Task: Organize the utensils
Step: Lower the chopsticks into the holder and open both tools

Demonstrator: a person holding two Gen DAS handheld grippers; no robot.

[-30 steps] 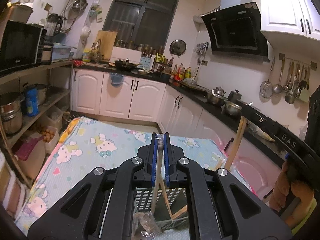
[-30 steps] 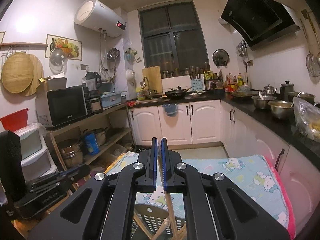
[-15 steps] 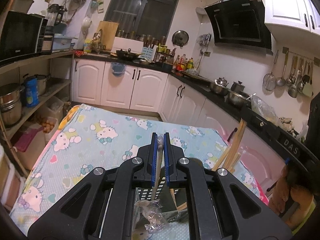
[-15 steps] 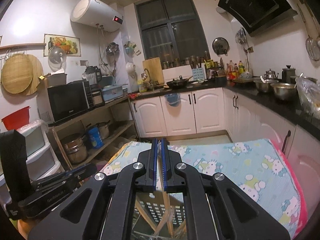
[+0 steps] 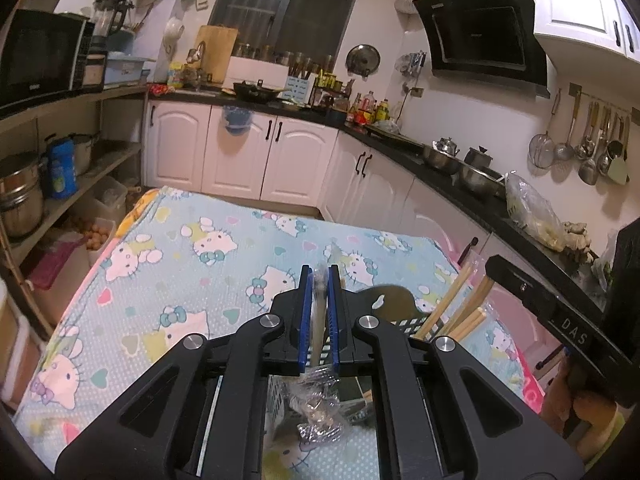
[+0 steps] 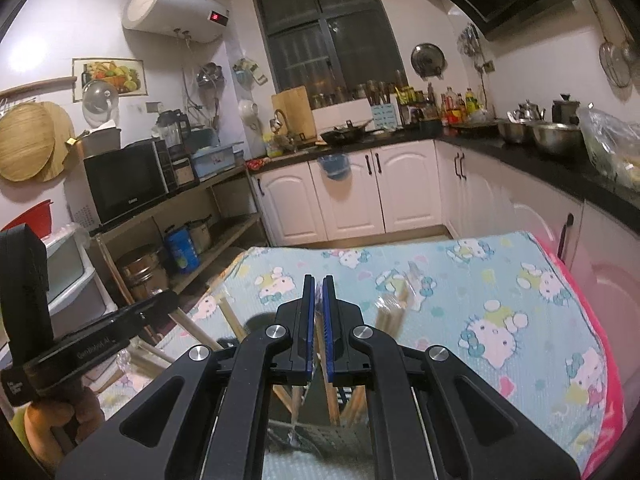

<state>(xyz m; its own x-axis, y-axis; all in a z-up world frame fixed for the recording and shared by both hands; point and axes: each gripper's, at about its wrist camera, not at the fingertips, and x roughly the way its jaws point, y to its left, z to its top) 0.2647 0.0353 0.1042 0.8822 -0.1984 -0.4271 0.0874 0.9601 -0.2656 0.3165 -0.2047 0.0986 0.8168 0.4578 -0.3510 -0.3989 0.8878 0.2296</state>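
Only left view shows the crinkled wrapper [image 5: 316, 412] below its claw [image 5: 319, 280].

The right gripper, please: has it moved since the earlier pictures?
Yes. The right gripper has sunk toward the tablecloth; the window now sits higher in its view.

The black left gripper [image 5: 319, 280] with blue pads is clamped on a thin, pale utensil handle in clear plastic wrap [image 5: 319, 320], which runs down between its jaws. Under it sits a white perforated plastic basket [image 5: 416, 324] holding crinkled wrapped utensils [image 5: 316, 408] and a bundle of light wooden chopsticks [image 5: 460, 308] that lean to the right. The basket rests on a bench covered by a light-blue cartoon-cat cloth [image 5: 192, 264]. At the right edge, a hand [image 5: 588, 408] grips the black handle of the other gripper [image 5: 560, 316] (its fingertips are out of view).
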